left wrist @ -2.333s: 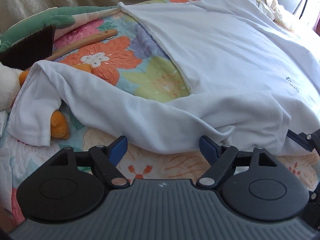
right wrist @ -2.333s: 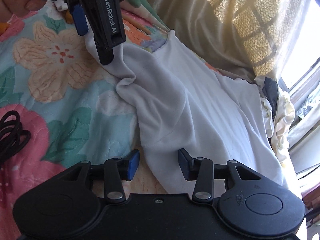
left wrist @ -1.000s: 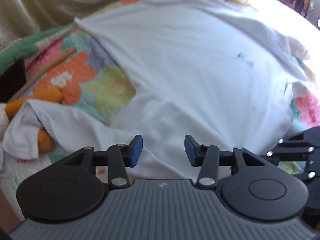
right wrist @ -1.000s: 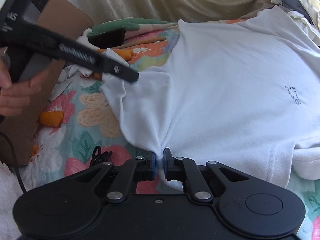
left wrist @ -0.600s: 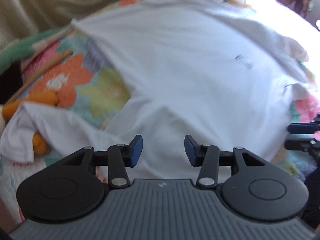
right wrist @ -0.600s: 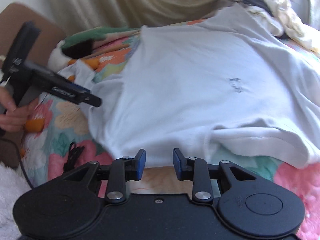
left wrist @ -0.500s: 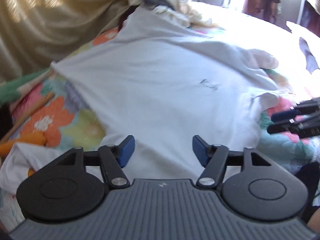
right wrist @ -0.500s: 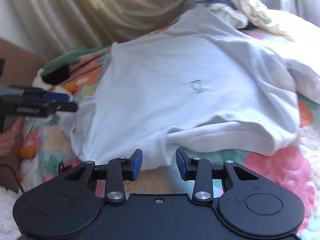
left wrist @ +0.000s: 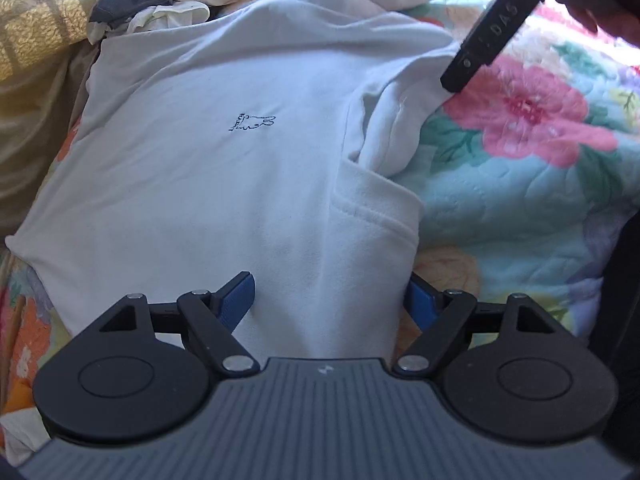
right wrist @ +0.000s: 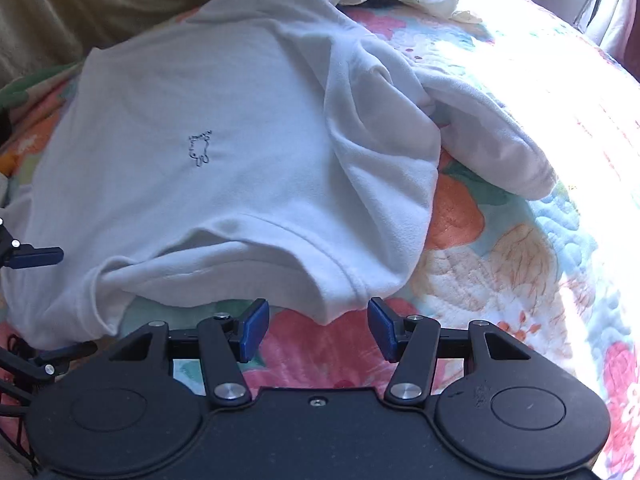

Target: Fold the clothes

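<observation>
While both tongs stood wide open and held nothing, I judged the main risk was a sloppy grab: the white shirt (left wrist: 208, 184) lay spread front-up on the floral quilt (left wrist: 532, 184) of the bed, its near hem bunched between the fingers of my left tongs (left wrist: 328, 300), and closing there could have pinched several layers at once and dragged a crooked fold. My right tongs (right wrist: 318, 326) hovered just short of the hem corner, with the rumpled sleeve (right wrist: 492, 136) lying beyond it on the quilt; a bite that missed the corner would likely have caught only quilt, or tugged the shirt off line. That soft, floppy cloth could also have slid on the quilting if one side pulled before the other. Compared with the views from about a second before, my right tongs had let go of the shirt edge they had been clamped on and opened fully, my left tongs had spread wider, and both had swung round to the shirt's other side
</observation>
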The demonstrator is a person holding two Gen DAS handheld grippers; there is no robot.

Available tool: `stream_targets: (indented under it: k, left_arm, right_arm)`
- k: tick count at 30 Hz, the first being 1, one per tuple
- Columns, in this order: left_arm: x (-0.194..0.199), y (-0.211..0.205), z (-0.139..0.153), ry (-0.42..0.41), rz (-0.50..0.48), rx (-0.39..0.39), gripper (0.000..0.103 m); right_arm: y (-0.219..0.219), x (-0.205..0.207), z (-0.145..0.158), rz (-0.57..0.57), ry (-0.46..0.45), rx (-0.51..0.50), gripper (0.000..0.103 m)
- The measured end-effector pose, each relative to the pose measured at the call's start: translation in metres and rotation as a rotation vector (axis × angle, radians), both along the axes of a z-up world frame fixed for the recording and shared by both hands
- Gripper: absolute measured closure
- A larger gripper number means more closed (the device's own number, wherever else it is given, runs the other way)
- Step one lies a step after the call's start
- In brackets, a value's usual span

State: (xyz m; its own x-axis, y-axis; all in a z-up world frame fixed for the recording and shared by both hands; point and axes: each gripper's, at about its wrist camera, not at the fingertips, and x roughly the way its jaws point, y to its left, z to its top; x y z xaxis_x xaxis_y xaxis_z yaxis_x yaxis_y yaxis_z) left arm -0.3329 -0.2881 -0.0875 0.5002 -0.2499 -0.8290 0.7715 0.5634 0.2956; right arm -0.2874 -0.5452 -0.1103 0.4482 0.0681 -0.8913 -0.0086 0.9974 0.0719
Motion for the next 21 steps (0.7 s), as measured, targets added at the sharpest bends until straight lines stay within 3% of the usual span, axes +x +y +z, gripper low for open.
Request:
stream_targets:
  k: [2,3,4,5,7,11,13,15,17,18,19,21]
  left_arm:
    - [0.005,-0.001,0.001,-0.049,0.031,0.012,0.032]
    - [0.008,0.000,0.002,-0.069,0.054,0.018,0.056]
    - [0.015,0.002,0.005,-0.070,0.111,0.020,0.073]
    - [0.021,0.005,0.009,-0.070,0.163,0.018,0.073]
    - [0.030,0.013,0.019,-0.049,0.227,-0.022,0.073]
    - [0.030,0.018,0.029,-0.061,0.235,-0.055,0.069]
    - [0.025,0.011,0.025,-0.071,0.205,-0.048,0.061]
    - [0.027,0.005,0.020,-0.070,0.202,-0.031,0.061]
    - [0.030,-0.001,0.015,-0.070,0.200,-0.014,0.072]
    - [0.031,-0.003,0.014,-0.061,0.203,-0.011,0.097]
    - [0.036,0.000,0.021,-0.013,0.224,-0.031,0.097]
    - [0.037,0.008,0.042,0.028,0.246,-0.040,0.097]
  right_arm:
    - [-0.005,0.011,-0.004,-0.009,0.000,-0.002,0.043]
    - [-0.007,0.015,-0.007,0.004,0.015,0.014,0.043]
    - [-0.010,0.020,-0.009,0.020,0.043,0.026,0.049]
    - [-0.011,0.024,-0.011,0.021,0.061,0.016,0.069]
    - [-0.016,0.029,-0.010,0.020,0.077,-0.028,0.087]
    - [-0.035,0.018,-0.002,0.037,-0.030,0.051,0.090]
    - [-0.044,0.012,-0.005,0.037,-0.069,0.085,0.089]
    - [-0.048,0.013,-0.017,0.021,-0.062,0.091,0.075]
    - [-0.052,0.014,-0.026,0.035,-0.081,0.120,0.075]
    - [-0.054,0.015,-0.030,0.042,-0.090,0.134,0.081]
    - [-0.054,0.019,-0.031,0.076,-0.088,0.127,0.095]
    - [-0.059,0.023,-0.021,0.134,-0.068,0.173,0.096]
